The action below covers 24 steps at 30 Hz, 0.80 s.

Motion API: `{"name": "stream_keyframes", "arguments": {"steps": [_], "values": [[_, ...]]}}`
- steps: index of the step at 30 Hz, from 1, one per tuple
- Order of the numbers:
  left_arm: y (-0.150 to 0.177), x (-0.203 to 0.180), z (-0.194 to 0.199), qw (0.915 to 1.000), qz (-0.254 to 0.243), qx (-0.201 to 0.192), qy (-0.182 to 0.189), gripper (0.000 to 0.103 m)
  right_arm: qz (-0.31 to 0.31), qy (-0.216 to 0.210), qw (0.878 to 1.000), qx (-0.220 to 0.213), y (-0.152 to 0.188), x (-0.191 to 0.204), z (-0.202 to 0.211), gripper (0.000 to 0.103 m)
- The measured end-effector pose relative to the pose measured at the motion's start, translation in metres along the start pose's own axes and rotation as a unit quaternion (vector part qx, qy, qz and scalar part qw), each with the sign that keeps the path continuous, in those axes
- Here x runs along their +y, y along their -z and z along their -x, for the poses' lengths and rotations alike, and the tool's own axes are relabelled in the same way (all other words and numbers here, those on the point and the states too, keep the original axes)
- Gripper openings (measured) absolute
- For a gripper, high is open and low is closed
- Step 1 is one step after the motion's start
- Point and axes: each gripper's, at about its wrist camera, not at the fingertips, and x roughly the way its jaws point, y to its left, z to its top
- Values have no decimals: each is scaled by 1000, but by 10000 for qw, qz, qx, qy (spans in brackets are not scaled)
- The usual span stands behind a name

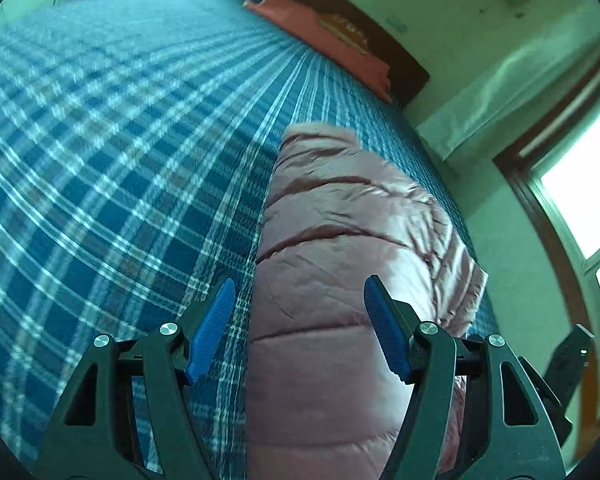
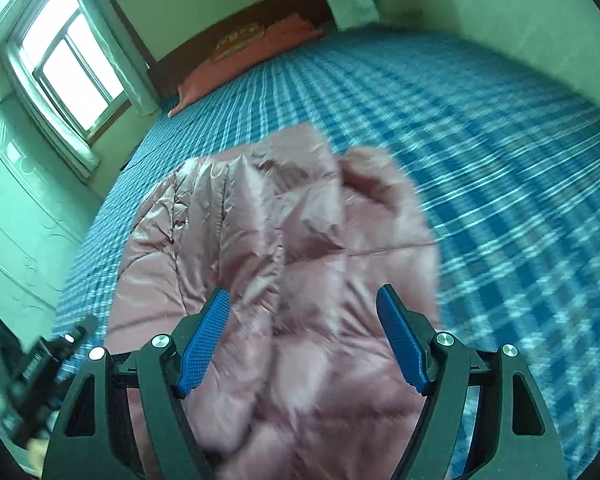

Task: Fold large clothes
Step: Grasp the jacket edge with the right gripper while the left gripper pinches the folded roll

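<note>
Pink puffer jacket [image 1: 340, 240] bunched on blue plaid bedsheet [image 1: 120, 140], left gripper [image 1: 300, 320] and right gripper [image 2: 304, 332] spread wide, holding nothing, red pillow [image 2: 236, 64] with blurred, unreadable gold writing

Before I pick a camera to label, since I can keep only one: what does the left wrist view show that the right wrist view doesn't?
Only the left wrist view shows the pink puffer jacket as a smooth quilted roll. Only the right shows its crumpled folds and the white wardrobe. Both show the blue plaid bedsheet, the red pillow, a window and open tongs.
</note>
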Motion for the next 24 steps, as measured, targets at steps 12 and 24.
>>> {"name": "stream_keyframes", "arguments": {"steps": [12,24], "values": [[0,-20,-21,9975,-221,370,567,69,-165,-380,9991,26,-13,-16,-14,18],[34,-49,-78,9911,-969,900,-119,72,-244,-95,9995,179,-4,-59,-36,18]]}}
